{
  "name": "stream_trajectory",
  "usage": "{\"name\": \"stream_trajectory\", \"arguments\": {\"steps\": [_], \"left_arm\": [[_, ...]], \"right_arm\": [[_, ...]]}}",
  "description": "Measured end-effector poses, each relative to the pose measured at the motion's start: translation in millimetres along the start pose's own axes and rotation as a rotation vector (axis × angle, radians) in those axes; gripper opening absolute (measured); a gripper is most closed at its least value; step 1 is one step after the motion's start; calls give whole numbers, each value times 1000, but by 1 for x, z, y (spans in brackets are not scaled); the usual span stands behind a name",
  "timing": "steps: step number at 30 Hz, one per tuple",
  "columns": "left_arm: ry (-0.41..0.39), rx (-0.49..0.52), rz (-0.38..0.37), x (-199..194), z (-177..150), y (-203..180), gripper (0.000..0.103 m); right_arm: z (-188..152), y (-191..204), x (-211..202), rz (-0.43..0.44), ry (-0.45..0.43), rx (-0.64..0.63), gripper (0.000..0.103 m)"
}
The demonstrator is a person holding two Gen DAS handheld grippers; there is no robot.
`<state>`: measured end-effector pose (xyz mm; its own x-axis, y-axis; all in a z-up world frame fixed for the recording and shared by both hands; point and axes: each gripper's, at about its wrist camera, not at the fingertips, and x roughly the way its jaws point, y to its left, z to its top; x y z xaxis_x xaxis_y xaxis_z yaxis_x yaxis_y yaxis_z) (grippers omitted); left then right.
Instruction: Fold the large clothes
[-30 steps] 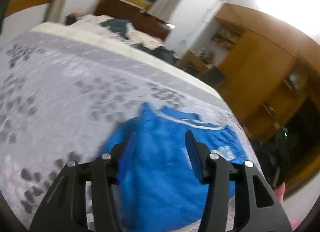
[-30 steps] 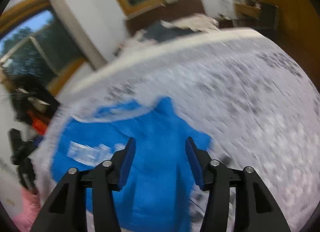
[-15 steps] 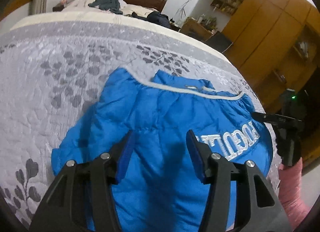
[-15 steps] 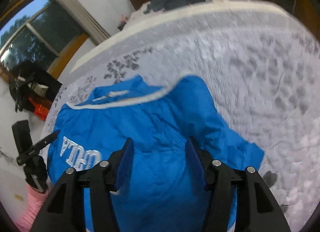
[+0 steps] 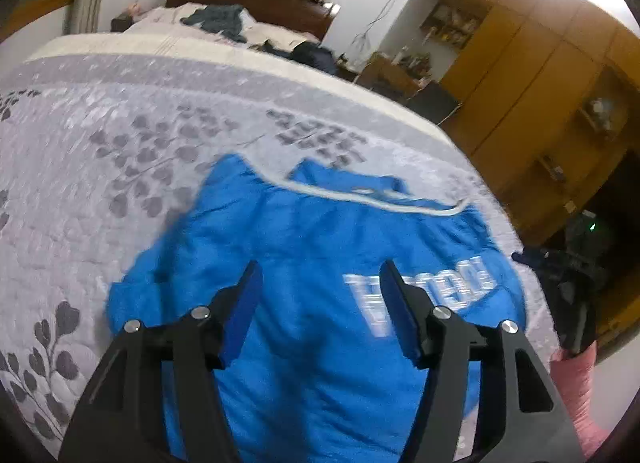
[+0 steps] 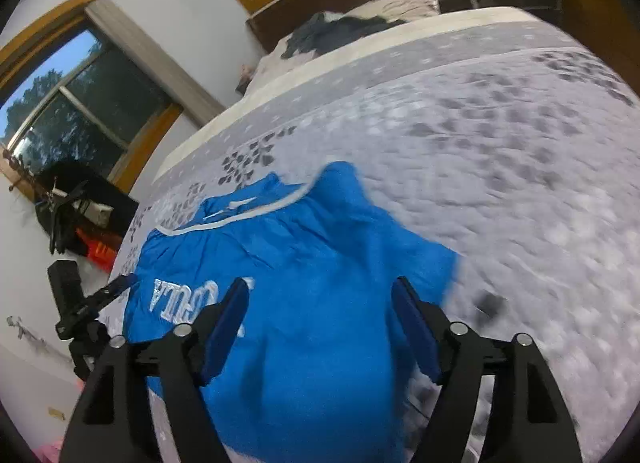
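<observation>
A bright blue padded jacket (image 5: 320, 263) with white lettering and a white trim line lies spread on the grey leaf-patterned bedspread (image 5: 120, 135). In the left wrist view my left gripper (image 5: 320, 283) hovers above the jacket's middle, open, with nothing between its fingers. The right wrist view shows the same jacket (image 6: 312, 283) from the other side. My right gripper (image 6: 320, 303) is open above it and holds nothing. The left gripper (image 6: 92, 299) shows at the jacket's left edge there, and the right gripper (image 5: 560, 263) at its right edge in the left wrist view.
A second bed (image 5: 224, 23) with dark clothes on it stands behind. Wooden wardrobes (image 5: 540, 83) line the right wall. A window (image 6: 80, 103) and dark clutter (image 6: 80, 215) are on the left side. The bedspread (image 6: 500, 163) stretches wide to the right.
Both grippers have shifted over the jacket, first lowering toward it, then pulling back a little. They stayed open throughout. The jacket lies much as before.
</observation>
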<state>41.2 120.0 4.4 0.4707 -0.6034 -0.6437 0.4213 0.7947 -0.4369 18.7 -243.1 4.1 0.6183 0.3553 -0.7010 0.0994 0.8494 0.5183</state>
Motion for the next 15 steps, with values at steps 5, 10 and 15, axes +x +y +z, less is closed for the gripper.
{"name": "stream_trajectory", "arguments": {"steps": [5, 10, 15], "left_arm": [[30, 55, -18, 12, -14, -34, 67], [68, 112, 45, 31, -32, -46, 68], [83, 132, 69, 36, -37, -43, 68]], "right_arm": [[-30, -38, -11, 21, 30, 87, 83], [-49, -68, 7, 163, 68, 172, 83], [-51, -79, 30, 279, 88, 208, 84]]}}
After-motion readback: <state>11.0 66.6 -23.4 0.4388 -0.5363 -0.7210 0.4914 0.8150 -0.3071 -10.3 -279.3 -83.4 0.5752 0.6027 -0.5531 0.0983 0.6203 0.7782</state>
